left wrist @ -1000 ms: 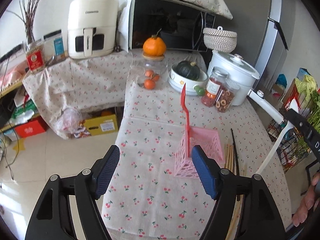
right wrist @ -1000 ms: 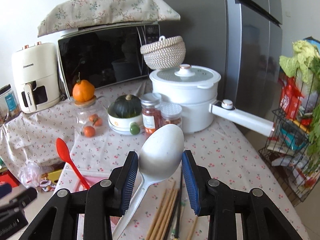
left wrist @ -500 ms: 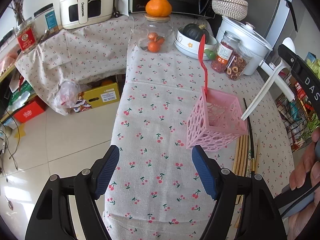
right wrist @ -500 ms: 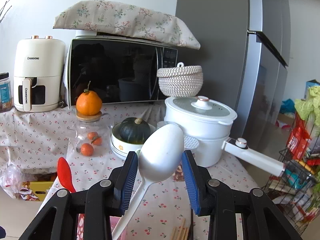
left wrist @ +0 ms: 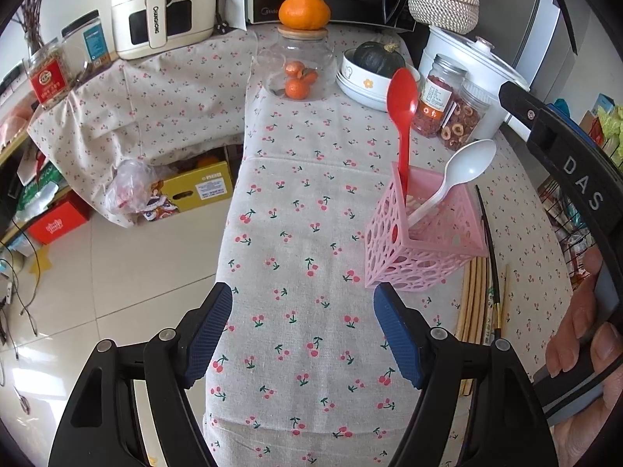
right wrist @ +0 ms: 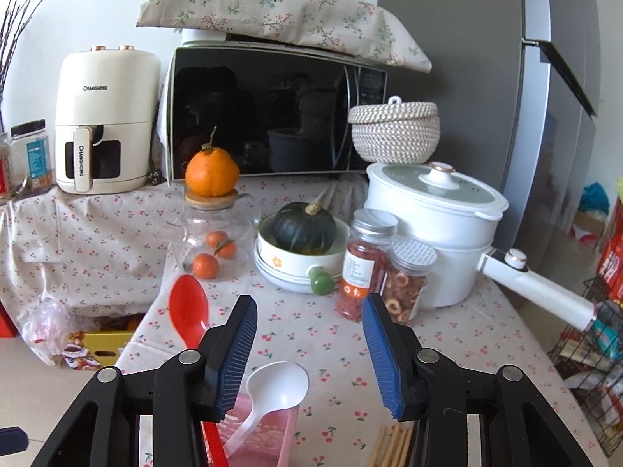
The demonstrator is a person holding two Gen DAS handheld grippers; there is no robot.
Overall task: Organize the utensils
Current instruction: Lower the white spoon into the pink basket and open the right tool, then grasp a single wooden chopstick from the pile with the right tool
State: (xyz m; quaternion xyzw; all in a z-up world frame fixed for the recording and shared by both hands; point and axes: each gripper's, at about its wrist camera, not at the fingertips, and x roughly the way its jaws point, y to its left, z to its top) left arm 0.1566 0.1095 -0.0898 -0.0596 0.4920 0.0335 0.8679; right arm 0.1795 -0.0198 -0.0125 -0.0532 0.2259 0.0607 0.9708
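White spoon [right wrist: 272, 393] leans handle-down inside the pink holder [left wrist: 424, 241], beside the red spoon [left wrist: 403, 116] standing at its far-left corner. Right gripper [right wrist: 309, 350] above the holder is opening, clear of the spoon; left gripper [left wrist: 303, 334] near the holder gapes empty

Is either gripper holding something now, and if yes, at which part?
Nothing is held. The right gripper is opening, empty; the white spoon stands in the pink basket. The left gripper is open, empty.
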